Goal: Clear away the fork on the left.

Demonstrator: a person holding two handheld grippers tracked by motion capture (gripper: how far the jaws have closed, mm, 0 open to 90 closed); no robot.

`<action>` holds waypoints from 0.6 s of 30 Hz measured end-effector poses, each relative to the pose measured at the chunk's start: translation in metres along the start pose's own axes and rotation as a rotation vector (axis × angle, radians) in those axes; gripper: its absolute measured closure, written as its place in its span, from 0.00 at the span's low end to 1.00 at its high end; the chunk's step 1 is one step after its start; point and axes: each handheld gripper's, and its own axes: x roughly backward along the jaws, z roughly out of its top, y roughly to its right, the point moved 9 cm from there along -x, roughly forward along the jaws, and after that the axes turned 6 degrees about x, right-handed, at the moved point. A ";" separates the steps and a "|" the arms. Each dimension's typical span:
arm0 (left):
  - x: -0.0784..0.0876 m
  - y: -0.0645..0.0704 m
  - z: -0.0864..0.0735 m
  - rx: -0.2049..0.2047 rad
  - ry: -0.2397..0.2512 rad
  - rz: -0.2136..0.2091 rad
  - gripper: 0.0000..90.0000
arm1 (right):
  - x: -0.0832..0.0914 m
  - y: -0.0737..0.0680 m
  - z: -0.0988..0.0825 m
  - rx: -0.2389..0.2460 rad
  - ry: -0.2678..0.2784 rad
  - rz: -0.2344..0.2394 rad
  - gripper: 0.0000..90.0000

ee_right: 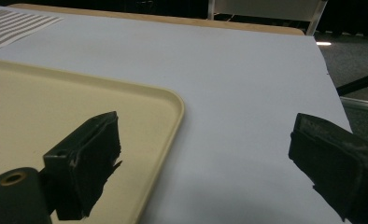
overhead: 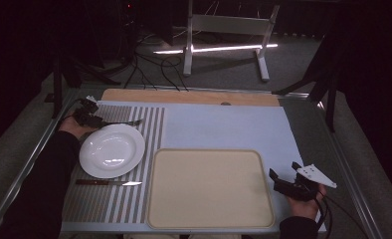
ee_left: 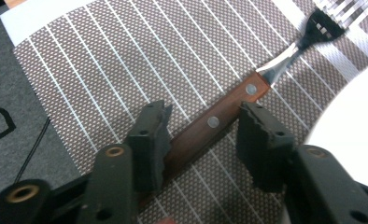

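A fork (overhead: 127,122) with a brown wooden handle lies on the striped placemat (overhead: 109,209) behind the white plate (overhead: 112,150), its tines pointing right. My left gripper (overhead: 100,121) is at the fork's handle end. In the left gripper view this gripper (ee_left: 204,112) is open, with one jaw on each side of the fork (ee_left: 247,91), which rests flat on the placemat (ee_left: 126,60). My right gripper (overhead: 284,170) hovers open beside the right edge of the beige tray (overhead: 210,188). The right gripper (ee_right: 208,130) has nothing between its jaws.
A knife (overhead: 108,183) with a wooden handle lies on the placemat in front of the plate. The plate's rim (ee_left: 355,135) sits close to the right of the left gripper. A white cloth (overhead: 224,124) covers the table beyond the tray (ee_right: 56,102). A metal frame (overhead: 224,30) stands on the floor behind.
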 end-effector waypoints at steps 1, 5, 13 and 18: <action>0.001 0.001 -0.001 -0.012 -0.006 0.004 0.66 | 0.000 0.000 0.000 -0.003 -0.001 0.000 0.10; 0.003 0.002 -0.002 -0.043 -0.019 0.002 0.73 | 0.000 0.000 0.000 -0.002 -0.001 0.001 0.10; 0.003 0.005 -0.007 -0.124 -0.085 0.042 0.85 | 0.000 0.000 0.000 -0.003 -0.004 0.000 0.10; 0.003 0.005 -0.008 -0.089 -0.084 0.039 0.86 | 0.001 0.000 0.000 -0.005 -0.002 0.001 0.10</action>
